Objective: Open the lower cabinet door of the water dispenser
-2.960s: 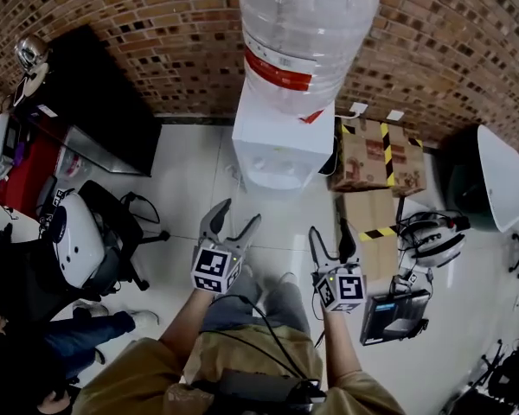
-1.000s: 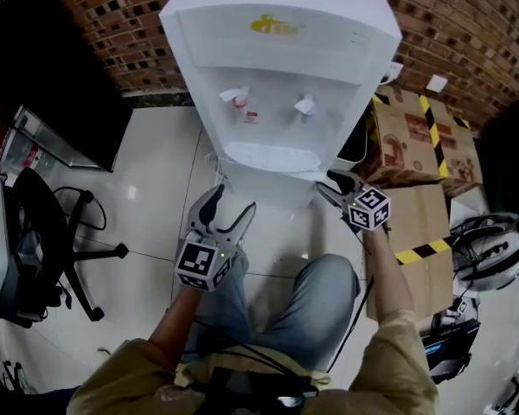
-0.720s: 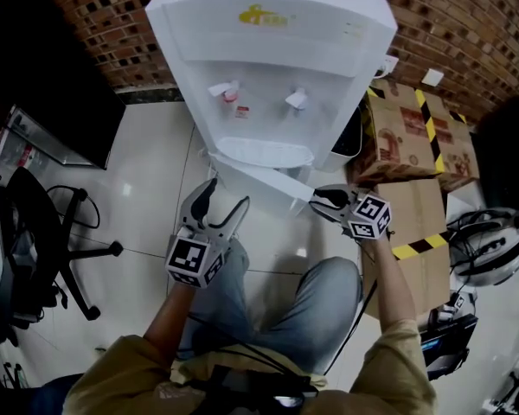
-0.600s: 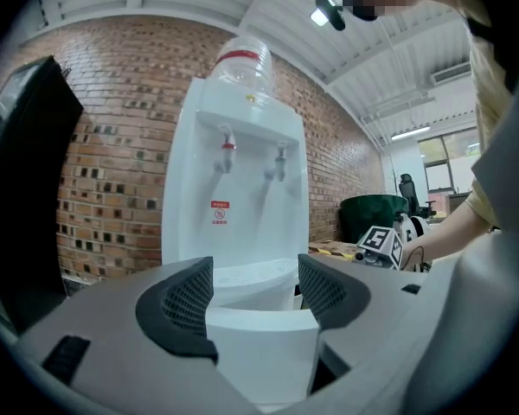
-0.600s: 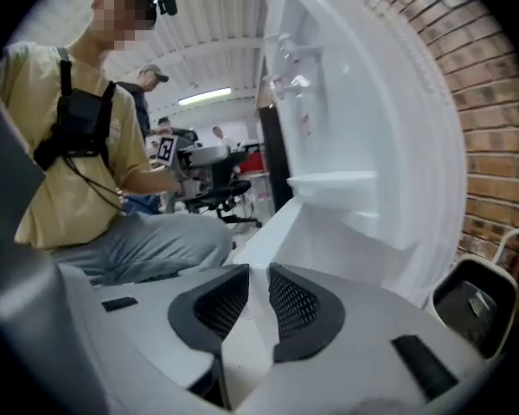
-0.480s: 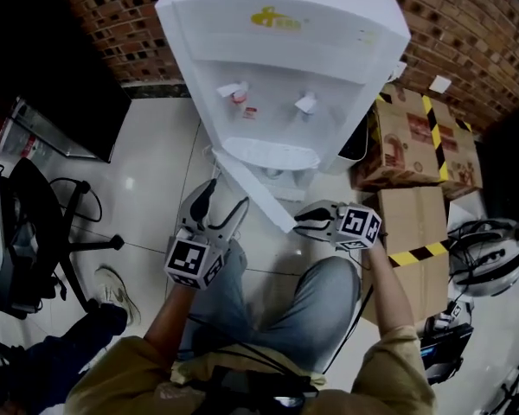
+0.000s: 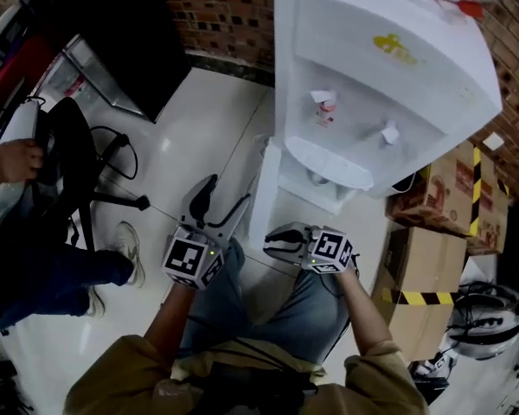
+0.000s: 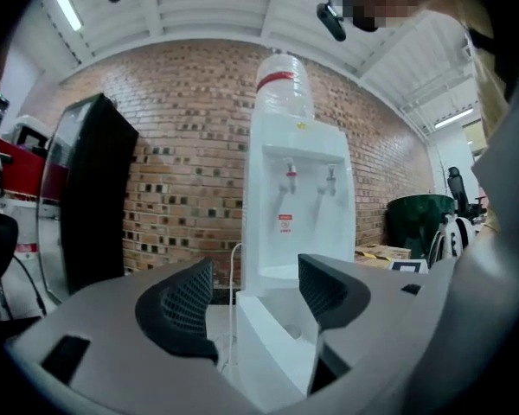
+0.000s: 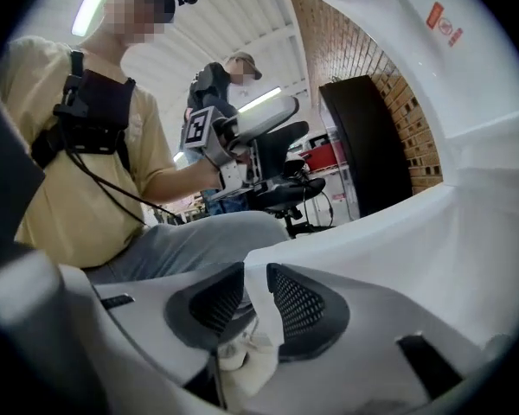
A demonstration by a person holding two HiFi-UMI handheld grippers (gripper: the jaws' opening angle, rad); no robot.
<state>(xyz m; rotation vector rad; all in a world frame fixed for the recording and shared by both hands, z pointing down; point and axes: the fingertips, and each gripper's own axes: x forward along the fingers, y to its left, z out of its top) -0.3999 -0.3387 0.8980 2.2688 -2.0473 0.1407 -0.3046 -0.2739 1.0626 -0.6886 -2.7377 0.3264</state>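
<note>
The white water dispenser [image 7: 372, 85] stands against the brick wall. Its lower cabinet door [image 7: 264, 199] is swung out toward me, edge-on in the head view. My right gripper [image 7: 272, 243] is shut on the door's free edge. In the right gripper view the thin white door [image 9: 398, 232] edge sits pinched between the pads of the right gripper [image 9: 255, 296]. My left gripper [image 7: 223, 199] hovers open just left of the door, holding nothing. In the left gripper view, the left gripper [image 8: 255, 296] frames the dispenser [image 8: 298, 197] and the opened door [image 8: 272, 353] below.
Cardboard boxes [image 7: 441, 197] with yellow-black tape lie right of the dispenser, a helmet [image 7: 484, 331] beyond them. An office chair [image 7: 78, 154] and a black cabinet [image 7: 95, 15] stand at left. Another person's legs [image 7: 43, 266] are at far left.
The cabinet door has swung from nearly shut to wide open, its edge drawn leftward by my right gripper. My left gripper shifted a little beside it. The head view swung left.
</note>
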